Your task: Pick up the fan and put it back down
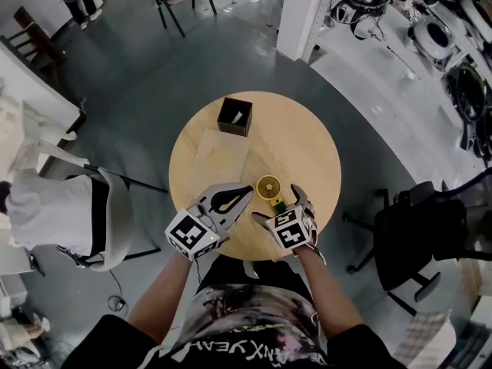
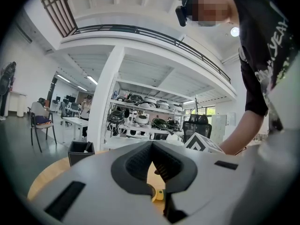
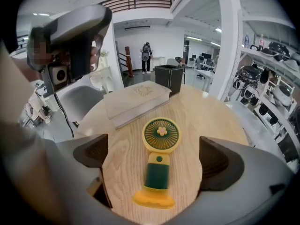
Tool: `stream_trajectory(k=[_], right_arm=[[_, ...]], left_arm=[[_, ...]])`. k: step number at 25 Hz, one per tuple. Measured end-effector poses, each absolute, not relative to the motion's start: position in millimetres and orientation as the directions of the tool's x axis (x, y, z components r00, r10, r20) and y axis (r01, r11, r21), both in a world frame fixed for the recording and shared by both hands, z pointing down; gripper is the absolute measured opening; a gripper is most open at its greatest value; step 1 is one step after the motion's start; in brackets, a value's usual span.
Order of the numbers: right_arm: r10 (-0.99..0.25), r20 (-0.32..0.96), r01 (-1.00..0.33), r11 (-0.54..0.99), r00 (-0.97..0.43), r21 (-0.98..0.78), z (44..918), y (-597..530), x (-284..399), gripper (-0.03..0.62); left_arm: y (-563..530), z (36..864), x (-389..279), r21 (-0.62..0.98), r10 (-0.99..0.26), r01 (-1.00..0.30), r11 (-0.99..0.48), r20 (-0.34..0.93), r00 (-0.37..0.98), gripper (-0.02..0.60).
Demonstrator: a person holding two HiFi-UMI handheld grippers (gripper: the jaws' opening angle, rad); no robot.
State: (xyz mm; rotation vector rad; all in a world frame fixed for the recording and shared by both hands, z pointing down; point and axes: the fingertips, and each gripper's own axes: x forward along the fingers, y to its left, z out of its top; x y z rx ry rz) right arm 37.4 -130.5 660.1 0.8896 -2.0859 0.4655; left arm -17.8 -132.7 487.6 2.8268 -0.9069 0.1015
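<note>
A black open box (image 1: 234,116) stands at the far side of the round tabletop (image 1: 315,148). Something pale leans inside it, too small to tell what. Just nearer than the box lies a pale flat board (image 1: 221,156), with nothing on it.

The right gripper (image 1: 283,204) is spread wide and tilted down over the fan (image 1: 269,186). The fan lies flat on the wood between the jaws, and neither pad touches it. Its round yellow-and-green head points to the middle of the tabletop and its yellow foot points to the person. The left gripper (image 1: 244,196) is held about level just left of the fan. Its jaw tips are pressed together with nothing between them.

The fan lies close to the near edge, apart from the board. To the right of the fan and beyond it, the wood is bare out to the rim. A white chair (image 1: 115,214) stands off the left edge and a black office chair (image 1: 419,229) off the right, both apart from the tabletop.
</note>
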Motion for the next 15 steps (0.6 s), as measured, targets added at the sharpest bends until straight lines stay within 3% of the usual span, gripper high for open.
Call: stream_trajectory(k=[15], right_arm=[[-0.606,0.601,-0.747,0.664,-0.521,0.022,512.3,-149.2,28.7,0.584]], left_arm=[[-134.0,424.5,-21.7,0.109,-0.591,-0.598,-0.794,0.094,0.801,0.012]])
